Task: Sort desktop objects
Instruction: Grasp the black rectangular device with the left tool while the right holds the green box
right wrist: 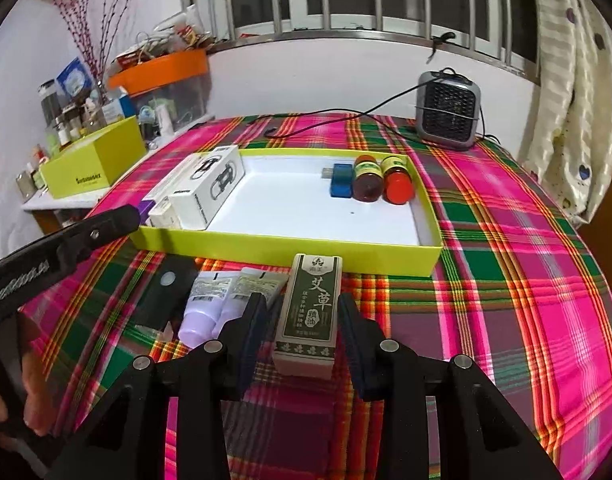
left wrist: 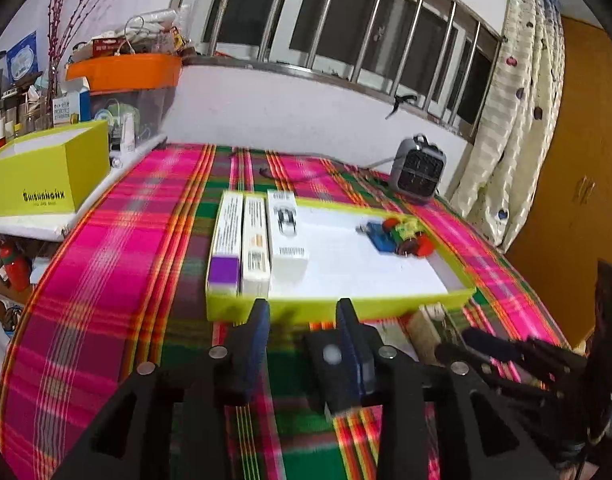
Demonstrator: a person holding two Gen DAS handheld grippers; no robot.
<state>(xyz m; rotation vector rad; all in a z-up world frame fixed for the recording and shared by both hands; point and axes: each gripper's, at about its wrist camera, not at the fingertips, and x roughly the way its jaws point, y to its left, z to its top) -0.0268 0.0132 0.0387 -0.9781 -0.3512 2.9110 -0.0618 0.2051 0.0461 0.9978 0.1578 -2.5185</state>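
Green box (right wrist: 309, 312) sits just short of the tray (right wrist: 290, 246) between the right gripper (right wrist: 302, 316) jaws, apart and not pinching; left gripper (left wrist: 302, 320) open, empty; next: clamp, lift into tray

A desk (right wrist: 526, 240) draped in a pink, green and orange plaid cloth is set against a white wall (right wrist: 306, 76). Above the wall, a barred window (left wrist: 346, 28) with dark panes is seen. A spotted, striped curtain (left wrist: 518, 120) is hung at the desk's far right corner, beside a brown door (left wrist: 578, 168). A small grey heater (right wrist: 448, 110) is placed near the far edge. Cluttered shelving (right wrist: 78, 120) is positioned off the left edge.
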